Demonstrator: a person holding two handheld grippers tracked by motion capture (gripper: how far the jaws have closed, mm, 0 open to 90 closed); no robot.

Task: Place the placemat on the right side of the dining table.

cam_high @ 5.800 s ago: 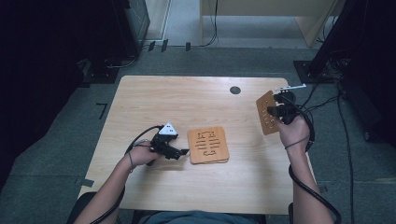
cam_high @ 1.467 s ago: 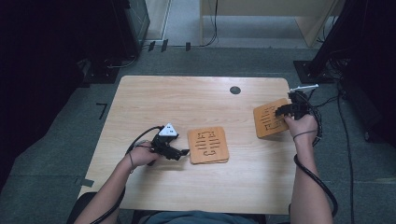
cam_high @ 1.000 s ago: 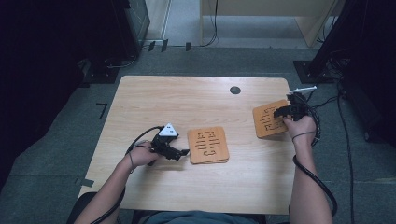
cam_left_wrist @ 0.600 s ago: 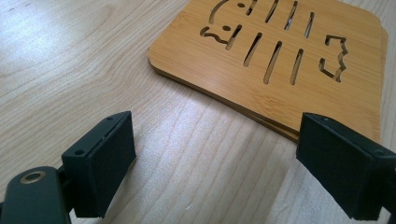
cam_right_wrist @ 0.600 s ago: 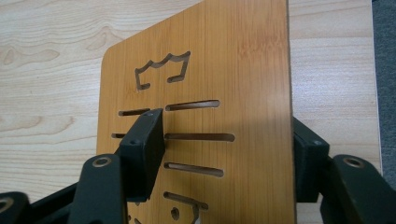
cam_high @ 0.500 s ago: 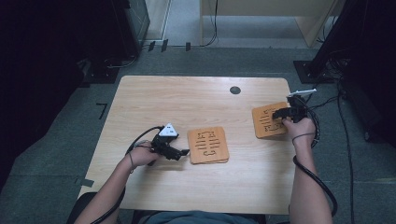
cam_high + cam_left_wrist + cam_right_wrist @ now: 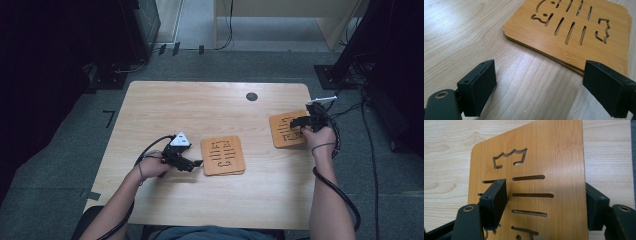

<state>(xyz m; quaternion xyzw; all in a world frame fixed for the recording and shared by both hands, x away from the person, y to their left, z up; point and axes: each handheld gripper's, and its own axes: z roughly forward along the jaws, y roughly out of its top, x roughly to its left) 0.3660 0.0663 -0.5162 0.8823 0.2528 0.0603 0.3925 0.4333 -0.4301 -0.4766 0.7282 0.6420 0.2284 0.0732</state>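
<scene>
While the right gripper [image 7: 544, 202] fingers spread around one trivet [image 7: 536, 165], left gripper [image 7: 536, 92] fingers gape.

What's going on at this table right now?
A person works with a gripper in each hand. The right gripper has just been opening its jaws around a bamboo trivet lying flat near the table's right edge. The left gripper rests open beside a stack of trivets at the middle, not touching it.
</scene>
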